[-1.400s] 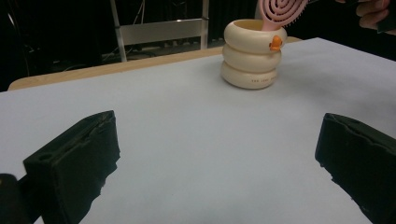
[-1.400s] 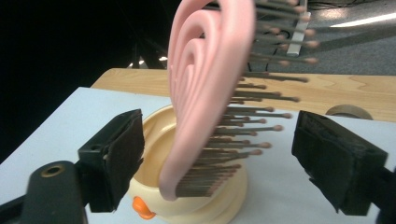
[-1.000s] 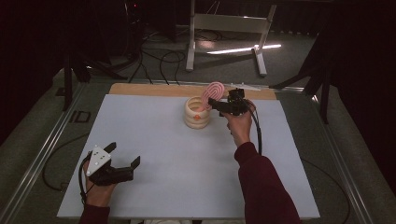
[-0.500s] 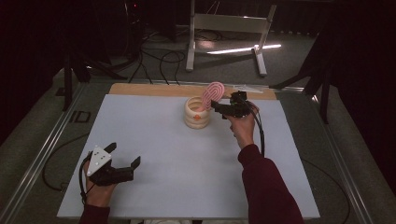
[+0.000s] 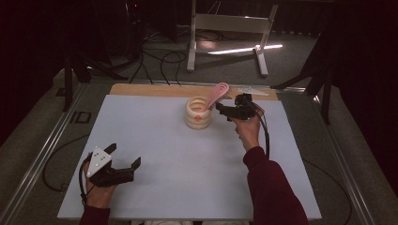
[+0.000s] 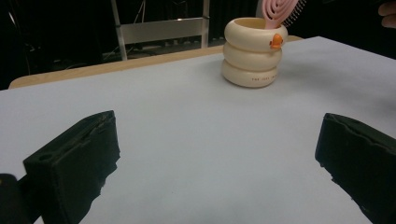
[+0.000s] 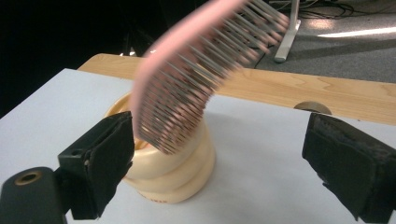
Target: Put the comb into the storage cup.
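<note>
A: Where the table lies nearest, what rests there?
B: The left tool, jaws spread, grasping nothing.
A: Farther off?
B: The right tool, released, just beside the cream ringed holder; the pink hairbrush leans inside it.

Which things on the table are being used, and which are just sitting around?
Being used:
- pink hairbrush, leaning in the holder
- cream ringed holder with an orange dot
- right gripper, jaws open beside the brush

Just around:
- left gripper, open, far from the holder
- wooden board at the table's far edge
- white stand on the floor behind
</note>
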